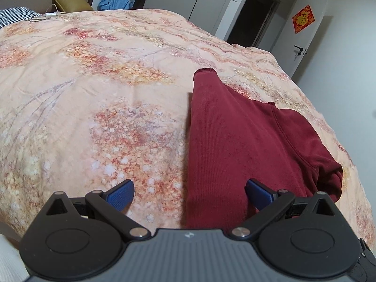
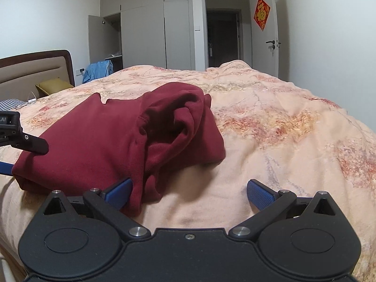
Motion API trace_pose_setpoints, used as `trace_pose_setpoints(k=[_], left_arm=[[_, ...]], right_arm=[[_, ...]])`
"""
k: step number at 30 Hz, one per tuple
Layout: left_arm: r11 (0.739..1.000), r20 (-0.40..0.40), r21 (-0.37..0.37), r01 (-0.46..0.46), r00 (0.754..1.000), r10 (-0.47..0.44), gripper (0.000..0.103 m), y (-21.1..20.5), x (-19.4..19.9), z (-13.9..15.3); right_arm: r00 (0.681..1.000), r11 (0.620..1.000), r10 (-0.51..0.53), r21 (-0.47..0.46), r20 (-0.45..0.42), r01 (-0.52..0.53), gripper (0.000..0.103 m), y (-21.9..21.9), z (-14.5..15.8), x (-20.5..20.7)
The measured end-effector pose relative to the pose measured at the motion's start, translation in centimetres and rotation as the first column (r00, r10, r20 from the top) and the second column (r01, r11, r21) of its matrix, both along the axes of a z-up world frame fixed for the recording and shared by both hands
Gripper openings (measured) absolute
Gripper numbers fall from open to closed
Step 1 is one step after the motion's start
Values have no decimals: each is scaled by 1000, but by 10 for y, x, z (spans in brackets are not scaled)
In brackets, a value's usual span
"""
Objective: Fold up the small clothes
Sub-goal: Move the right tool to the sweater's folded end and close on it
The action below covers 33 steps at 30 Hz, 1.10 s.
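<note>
Both sets of jaws spread wide, nothing pinched. Left gripper hangs low over the bed: its left pad is above bare floral cover, its right pad above the near end of the maroon garment, whose straight left edge runs fwd between the two pads. Can't tell if that right pad touches the cloth.

Right gripper: left pad sits at, maybe against, the garment's near right corner; right pad is over bare cover. Just past the jaws and to the left, the garment lies as a thick, partly folded pile, w/ a bunched, open-mouthed lump (hood or sleeve, can't say which) riding on its right side. Left gripper's finger pokes in at the far left, over the pile's left end.

Step, as I read it: mid-fold, btwn grasps. Next move prob. needs each gripper to close on a near corner, then carry that end fwd over the rest, lump tucked or flattened first, else the fold ends up lopsided.
</note>
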<state>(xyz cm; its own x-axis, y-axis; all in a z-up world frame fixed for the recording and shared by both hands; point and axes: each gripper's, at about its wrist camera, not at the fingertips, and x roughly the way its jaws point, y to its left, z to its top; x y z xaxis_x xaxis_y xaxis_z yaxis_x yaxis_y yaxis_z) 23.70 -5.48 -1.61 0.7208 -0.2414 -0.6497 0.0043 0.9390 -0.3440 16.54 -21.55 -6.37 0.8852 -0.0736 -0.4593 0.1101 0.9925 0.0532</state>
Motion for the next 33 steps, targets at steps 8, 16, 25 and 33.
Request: trace_pose_setpoints(k=[8,16,25,33], left_arm=[[1000,2,4,3,1000,-3,103,0,-1,-2],[1000,3,4,2,1000,-3,103,1,-2,-2],[999,-1,-37,19,1000,-19,103,9,1,-9],[999,2,-33,27,1000,-27,103,9,2,-10]], right_arm=[[1000,1000,-11,21,0,11,103,-1,-2,-1],[998,998,-24,60,58,21,103,-5,5,-13],[973,985,-41,173,228,1,103,-29,34,-18],[993,884,19,461,118,-72,102,-71,56,67]])
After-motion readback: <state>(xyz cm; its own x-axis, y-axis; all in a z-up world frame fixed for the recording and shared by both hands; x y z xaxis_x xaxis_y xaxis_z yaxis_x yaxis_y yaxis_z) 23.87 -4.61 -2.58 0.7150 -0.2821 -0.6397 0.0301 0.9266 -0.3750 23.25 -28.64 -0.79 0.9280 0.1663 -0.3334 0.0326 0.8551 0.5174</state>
